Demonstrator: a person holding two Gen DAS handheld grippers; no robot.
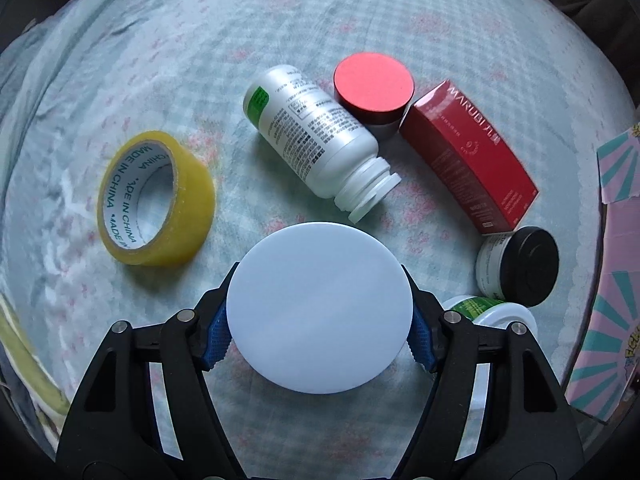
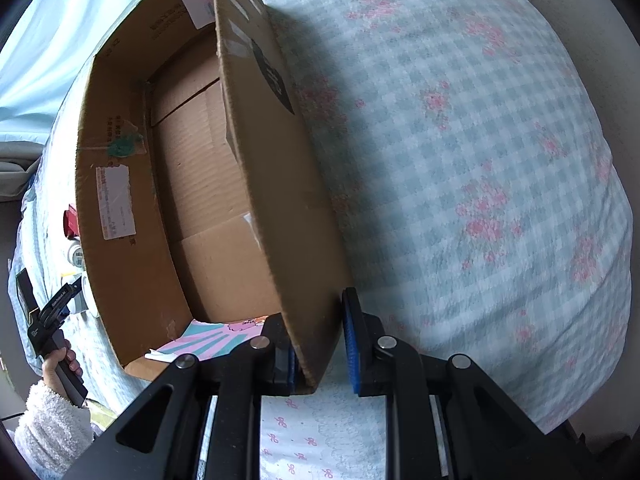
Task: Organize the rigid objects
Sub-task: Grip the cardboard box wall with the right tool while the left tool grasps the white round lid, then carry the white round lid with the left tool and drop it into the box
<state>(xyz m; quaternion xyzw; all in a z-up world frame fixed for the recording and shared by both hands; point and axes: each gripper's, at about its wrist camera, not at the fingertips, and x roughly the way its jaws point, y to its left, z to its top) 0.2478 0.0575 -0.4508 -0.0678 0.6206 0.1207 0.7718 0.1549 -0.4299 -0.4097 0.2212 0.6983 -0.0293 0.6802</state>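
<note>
The left gripper (image 1: 320,336) clamps the white round lid (image 1: 319,308), at six o'clock from the uncapped bottle (image 1: 316,136); its smooth rim could slip out. The right gripper (image 2: 320,344) pinches the cardboard box (image 2: 120,208) wall. The box seems empty, though its near corner is hidden.

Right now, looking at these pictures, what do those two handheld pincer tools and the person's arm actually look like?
Both are black plastic. The left gripper and right gripper each have two angular, cut-out arms joined by round silver pins, ending in fingers faced with ribbed blue pads. From the right wrist view, the left tool has a straight black handle, and the arm wears a fluffy white fleece sleeve.
</note>
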